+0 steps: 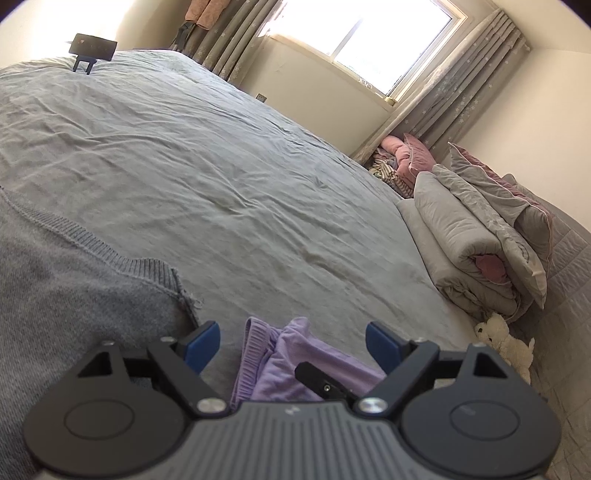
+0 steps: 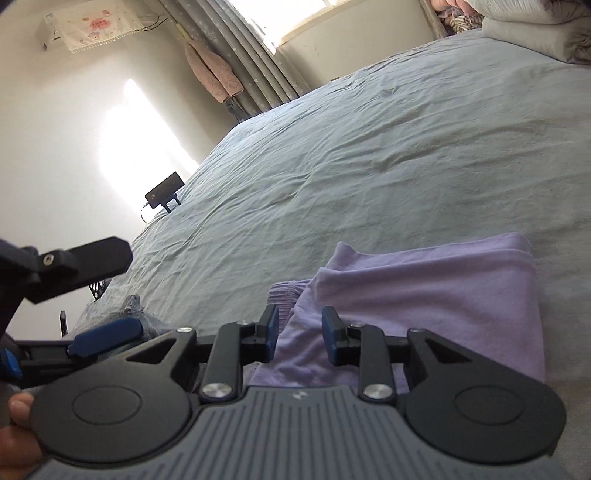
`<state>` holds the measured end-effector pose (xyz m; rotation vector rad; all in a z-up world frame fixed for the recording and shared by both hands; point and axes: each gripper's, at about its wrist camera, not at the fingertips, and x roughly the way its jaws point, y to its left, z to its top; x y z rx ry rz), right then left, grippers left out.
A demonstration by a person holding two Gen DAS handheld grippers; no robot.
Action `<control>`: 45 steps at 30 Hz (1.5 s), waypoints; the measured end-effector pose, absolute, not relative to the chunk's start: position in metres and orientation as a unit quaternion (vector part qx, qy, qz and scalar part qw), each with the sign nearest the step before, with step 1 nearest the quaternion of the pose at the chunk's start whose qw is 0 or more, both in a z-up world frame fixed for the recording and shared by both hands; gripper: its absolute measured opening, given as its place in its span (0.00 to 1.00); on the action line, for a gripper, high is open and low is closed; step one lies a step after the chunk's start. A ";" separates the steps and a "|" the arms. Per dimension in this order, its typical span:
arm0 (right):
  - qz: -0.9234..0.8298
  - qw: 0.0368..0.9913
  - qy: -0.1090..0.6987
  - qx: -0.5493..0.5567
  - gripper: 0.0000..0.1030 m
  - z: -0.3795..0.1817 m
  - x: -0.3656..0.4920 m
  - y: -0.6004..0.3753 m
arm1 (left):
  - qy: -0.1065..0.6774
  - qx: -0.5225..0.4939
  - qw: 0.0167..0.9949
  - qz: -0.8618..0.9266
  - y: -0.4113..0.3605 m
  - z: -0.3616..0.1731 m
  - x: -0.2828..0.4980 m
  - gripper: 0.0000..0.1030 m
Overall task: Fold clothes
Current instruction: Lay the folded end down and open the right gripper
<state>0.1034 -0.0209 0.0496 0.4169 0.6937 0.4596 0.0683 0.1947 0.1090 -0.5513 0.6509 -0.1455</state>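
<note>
Sunlit window (image 1: 369, 40) and curtains (image 1: 461, 99) stand behind the wrinkled grey bed (image 1: 221, 177); left gripper (image 1: 293, 345) released, right gripper (image 2: 300, 334) half-open around purple garment (image 2: 424, 291).

A big bed (image 1: 221, 166) with a wrinkled grey sheet fills the room. Bright sun comes in through the window (image 1: 369, 33). Grey curtains (image 1: 461, 92) with little flowers hang on both sides. Folded grey quilts (image 1: 472, 236) sit by the cream wall (image 1: 314, 88). A small white toy dog (image 1: 506, 339) lies near them.
</note>
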 end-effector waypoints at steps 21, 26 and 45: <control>0.275 0.916 0.225 -0.185 0.09 0.044 0.031 0.017 | 0.316 -0.262 0.909 -0.072 0.194 0.109 0.069 0.85; 0.300 0.882 0.236 -0.276 0.10 0.017 0.017 0.023 | 0.317 -0.249 0.912 -0.069 0.188 0.108 0.069 0.85; 0.173 0.921 0.347 0.040 0.71 0.060 0.038 -0.137 | 0.366 -0.108 0.920 -0.092 0.125 0.058 0.131 0.61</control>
